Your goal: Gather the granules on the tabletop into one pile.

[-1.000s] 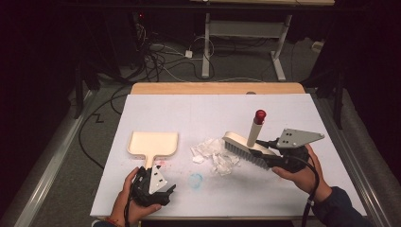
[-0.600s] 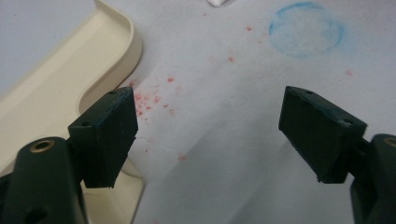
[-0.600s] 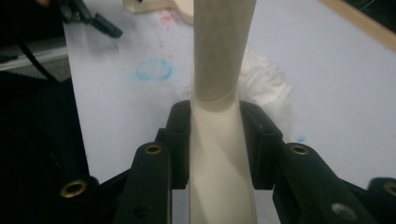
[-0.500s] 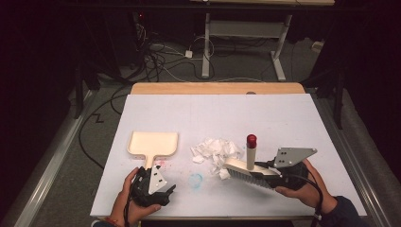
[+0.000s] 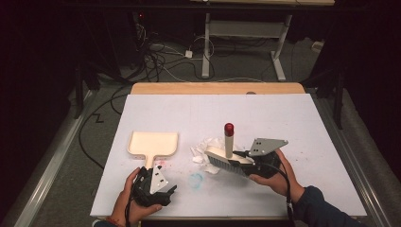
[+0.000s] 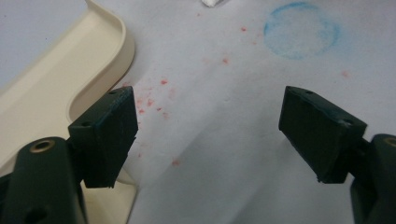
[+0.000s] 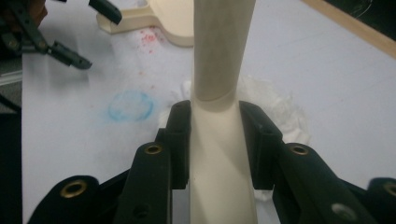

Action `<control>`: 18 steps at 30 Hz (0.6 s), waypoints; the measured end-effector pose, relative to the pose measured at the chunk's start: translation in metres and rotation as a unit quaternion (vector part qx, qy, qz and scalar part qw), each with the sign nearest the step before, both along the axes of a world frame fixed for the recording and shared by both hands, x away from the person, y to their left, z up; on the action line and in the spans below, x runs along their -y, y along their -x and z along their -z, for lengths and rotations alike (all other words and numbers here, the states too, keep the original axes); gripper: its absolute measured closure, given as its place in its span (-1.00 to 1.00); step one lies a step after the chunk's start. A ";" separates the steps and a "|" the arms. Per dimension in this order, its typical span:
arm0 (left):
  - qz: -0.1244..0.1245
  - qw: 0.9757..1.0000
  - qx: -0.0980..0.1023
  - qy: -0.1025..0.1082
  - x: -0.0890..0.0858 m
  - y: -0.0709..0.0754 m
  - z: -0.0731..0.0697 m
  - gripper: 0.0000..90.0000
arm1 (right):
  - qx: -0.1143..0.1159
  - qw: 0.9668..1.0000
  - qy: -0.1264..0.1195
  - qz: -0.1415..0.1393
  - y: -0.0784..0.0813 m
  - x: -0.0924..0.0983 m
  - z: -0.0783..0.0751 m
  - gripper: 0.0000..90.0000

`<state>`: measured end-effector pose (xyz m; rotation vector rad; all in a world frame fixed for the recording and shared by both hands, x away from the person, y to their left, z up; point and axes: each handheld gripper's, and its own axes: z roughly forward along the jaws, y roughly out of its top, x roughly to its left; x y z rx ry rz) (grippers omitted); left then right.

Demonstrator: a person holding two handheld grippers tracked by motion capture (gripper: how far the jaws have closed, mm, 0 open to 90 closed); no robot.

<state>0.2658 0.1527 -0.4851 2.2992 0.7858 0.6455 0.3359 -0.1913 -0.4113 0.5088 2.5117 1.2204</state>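
White sheeting covers the tabletop (image 5: pixel 302 118) in the high view, with dark floor and loose cables beyond it. Below centre, the right tongs (image 5: pixel 246 163) are clenched on the brush (image 5: pixel 226 156), its red-capped handle standing upright and its bristle head lying over the crumpled paper scraps (image 5: pixel 204 147). The cream dustpan (image 5: pixel 153 143) lies to the left of the scraps, its handle pointing toward the bottom edge of the frame. The left tongs (image 5: pixel 166 190) sit at lower left, just beside that handle.

Left gripper view: the left tongs (image 6: pixel 210 135) stand released with nothing between the jaws; the dustpan (image 6: pixel 51 93) occupies the left edge, beside the left-hand jaw, not between the two.

Right gripper view: the right tongs (image 7: pixel 217 140) grasp the brush (image 7: pixel 219 93) by its pale shaft, which runs straight up the frame. Scraps (image 7: pixel 275 107) lie just behind it; the dustpan (image 7: pixel 168 23) is at top centre.

Assessment: the sweep direction is leftward, from scraps to pan; the left tongs are nearer the pan handle.
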 end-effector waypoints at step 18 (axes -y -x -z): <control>-0.004 1.000 0.004 -0.001 -0.002 0.001 -0.002 -0.58 | 0.042 0.996 -0.067 0.046 0.003 0.046 -0.044 0.52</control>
